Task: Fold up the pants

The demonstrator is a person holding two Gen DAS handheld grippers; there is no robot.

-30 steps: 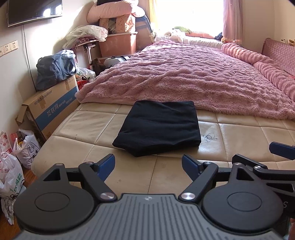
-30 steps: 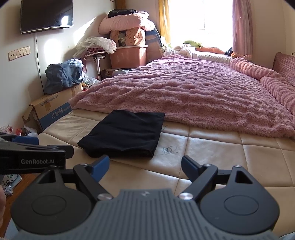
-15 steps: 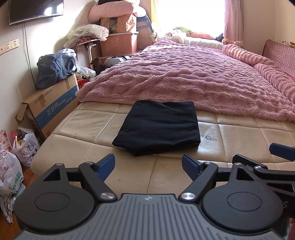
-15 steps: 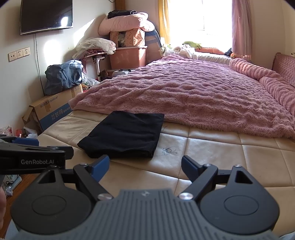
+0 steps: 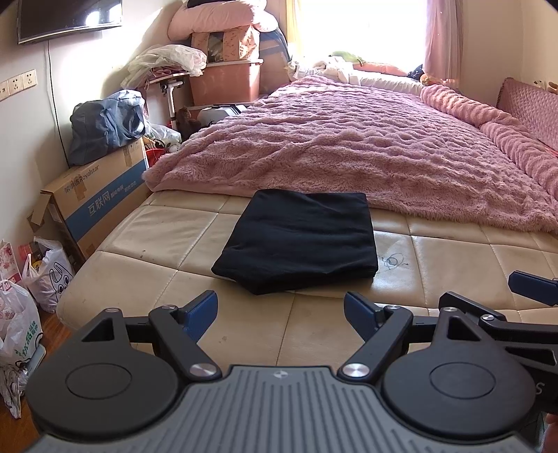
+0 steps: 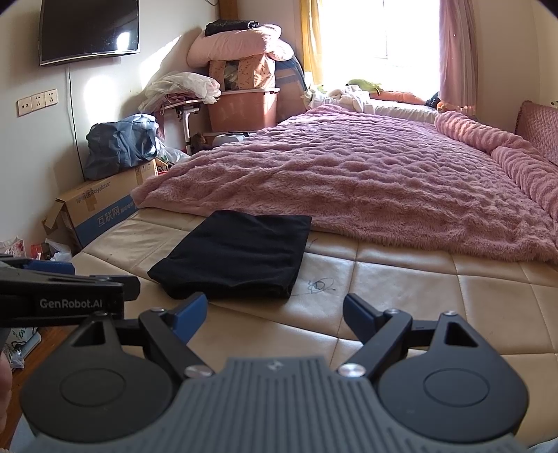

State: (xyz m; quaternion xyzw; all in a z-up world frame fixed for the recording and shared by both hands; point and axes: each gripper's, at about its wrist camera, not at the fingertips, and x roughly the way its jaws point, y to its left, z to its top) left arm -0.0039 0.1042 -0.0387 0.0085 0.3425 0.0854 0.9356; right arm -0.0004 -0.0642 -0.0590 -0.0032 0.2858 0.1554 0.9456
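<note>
Bedroom, cluttered left wall: wall TV (image 6: pixel 89 29), cardboard box (image 5: pixel 94 205) w/ a blue bag (image 5: pixel 106 127) on top, plastic bags on the floor. Work surface = bare cream quilted mattress (image 5: pixel 453 258) at the foot of the bed, pink fleece blanket (image 5: pixel 366 150) covering the rest behind it. Pants (image 5: pixel 300 237) are black, lying flat on the mattress as a compact rectangle, far edge just beside the blanket hem, near a pen scribble (image 5: pixel 394 260) on the mattress to their right. Left gripper (image 5: pixel 280 312) has its jaws spread wide, nothing between them, held short of the pants' near edge and not touching cloth. Right gripper (image 6: pixel 275 310) same: jaws wide apart, empty, pants sit ahead-left of it. Vs 1 s ago: basically no change. Pants outline identical, both views shifted only a hair, jaws at same spread. So no fold in progress and no cloth in hand; both grippers look parked side by side, backed off. My read: folding is done or v. close to it, bundle looks multi-layer w/ a thick rounded near-left corner and reasonably square edges. Only nit: near-left corner bulges slightly, layers not perfectly flush there. If anything is left, prob. a light press/tidy of that corner; otherwise task complete.
</note>
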